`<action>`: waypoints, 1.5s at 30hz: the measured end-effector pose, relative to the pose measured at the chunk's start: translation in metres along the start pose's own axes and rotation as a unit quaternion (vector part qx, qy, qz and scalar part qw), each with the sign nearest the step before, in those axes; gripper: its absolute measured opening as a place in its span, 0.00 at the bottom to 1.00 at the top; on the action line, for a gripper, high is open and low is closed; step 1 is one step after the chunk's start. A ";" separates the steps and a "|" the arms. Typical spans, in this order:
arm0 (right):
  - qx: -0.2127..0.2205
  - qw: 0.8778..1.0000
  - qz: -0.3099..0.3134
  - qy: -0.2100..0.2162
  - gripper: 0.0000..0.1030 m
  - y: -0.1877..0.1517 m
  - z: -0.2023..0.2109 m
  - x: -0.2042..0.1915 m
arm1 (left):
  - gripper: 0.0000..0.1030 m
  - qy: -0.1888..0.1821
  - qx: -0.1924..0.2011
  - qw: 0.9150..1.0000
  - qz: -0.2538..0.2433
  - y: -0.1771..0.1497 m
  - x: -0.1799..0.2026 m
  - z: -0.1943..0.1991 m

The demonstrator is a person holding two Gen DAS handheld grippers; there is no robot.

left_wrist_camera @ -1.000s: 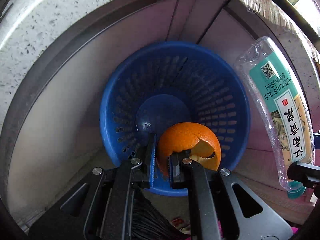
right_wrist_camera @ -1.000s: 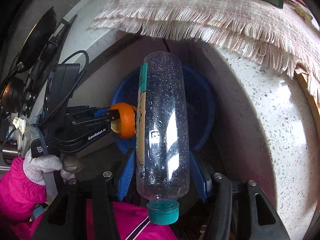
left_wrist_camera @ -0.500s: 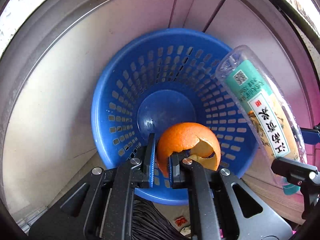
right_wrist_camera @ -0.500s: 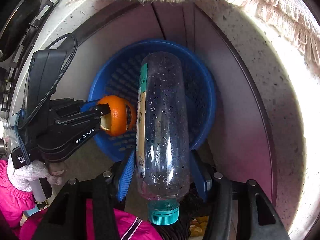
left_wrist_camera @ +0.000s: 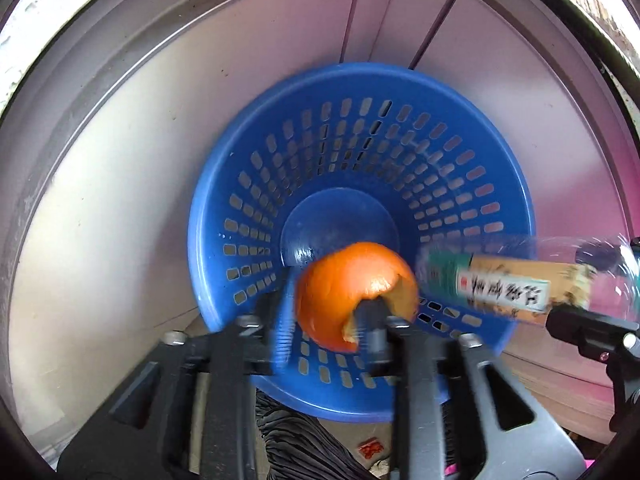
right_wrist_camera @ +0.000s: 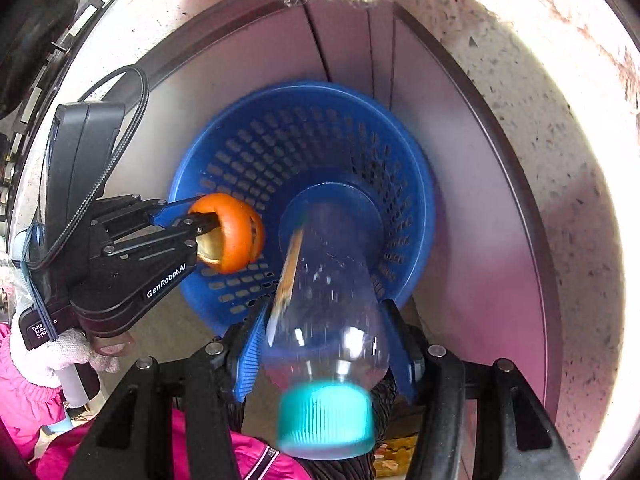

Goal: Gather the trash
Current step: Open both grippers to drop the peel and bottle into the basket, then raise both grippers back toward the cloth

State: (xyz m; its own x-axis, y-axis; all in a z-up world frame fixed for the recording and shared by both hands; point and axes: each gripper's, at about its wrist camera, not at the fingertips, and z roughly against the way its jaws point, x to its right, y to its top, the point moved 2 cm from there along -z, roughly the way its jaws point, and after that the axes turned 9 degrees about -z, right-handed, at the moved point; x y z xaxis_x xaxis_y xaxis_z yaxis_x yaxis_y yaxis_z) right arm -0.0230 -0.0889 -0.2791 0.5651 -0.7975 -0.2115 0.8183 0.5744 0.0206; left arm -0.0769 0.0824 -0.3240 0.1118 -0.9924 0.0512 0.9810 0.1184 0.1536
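we see our left gripper [left_wrist_camera: 326,330] fingers opening around the orange peel [left_wrist_camera: 352,292] – our right gripper [right_wrist_camera: 326,354] fingers hold the plastic bottle [right_wrist_camera: 326,300] over the blue basket [right_wrist_camera: 416,200].

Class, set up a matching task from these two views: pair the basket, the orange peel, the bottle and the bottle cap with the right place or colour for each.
Column one:
1. basket
2. orange peel
3. bottle
4. bottle cap

Column two:
A. teal
B. between the fingers of the right tool
C. blue, with slotted walls
D. at the opening left tool, above the basket

Pairs: 1-C, 2-D, 3-B, 4-A
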 end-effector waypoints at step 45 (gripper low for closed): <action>0.287 0.955 -0.073 -0.011 0.82 -0.017 0.189 0.066 | 0.66 -0.024 0.153 0.986 -0.065 0.052 0.015 0.169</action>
State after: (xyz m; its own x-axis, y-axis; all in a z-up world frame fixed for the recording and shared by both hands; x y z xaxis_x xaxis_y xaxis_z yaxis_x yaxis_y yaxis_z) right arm 0.0204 -0.1865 -0.1086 0.4379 -0.8683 -0.2330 0.8076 0.2660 0.5264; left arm -0.0504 0.0794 -0.1487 -0.0267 -0.9980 0.0571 0.8924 0.0019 0.4513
